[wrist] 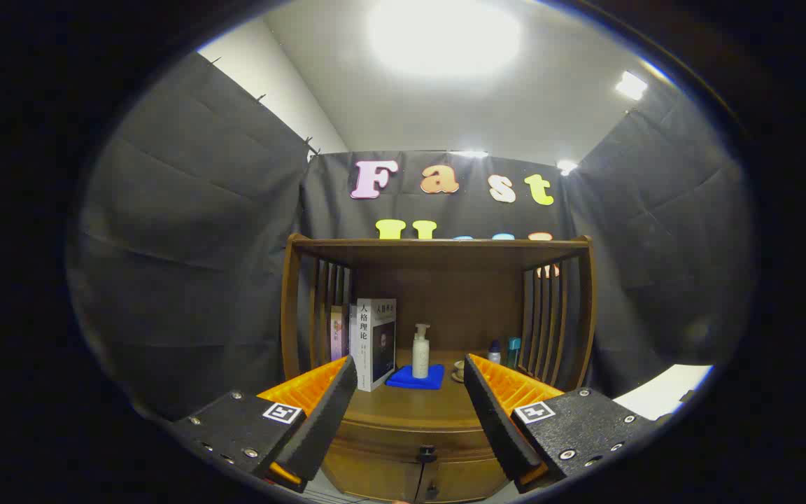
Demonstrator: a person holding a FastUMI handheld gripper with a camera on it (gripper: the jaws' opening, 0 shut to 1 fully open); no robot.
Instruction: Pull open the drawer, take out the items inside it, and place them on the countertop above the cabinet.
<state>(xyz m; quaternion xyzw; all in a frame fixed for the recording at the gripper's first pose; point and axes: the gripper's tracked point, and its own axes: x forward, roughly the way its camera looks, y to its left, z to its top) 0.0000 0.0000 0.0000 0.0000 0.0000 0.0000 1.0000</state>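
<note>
I see my hand-held gripper (410,413) spread wide and holding nothing, its fingers framing the closed drawer (417,472) below the surface (413,406), where a pump bottle (420,351) stands on a blue cloth (415,378).

The gripper (410,392) is showing two fingers standing wide apart with nothing between them, each a long wedge with a ribbed inner body and a grainy pad along its edge. Each is sitting on a textured black mounting block that is carrying silver screw heads and a small square black-and-white marker tag near the finger's base
</note>
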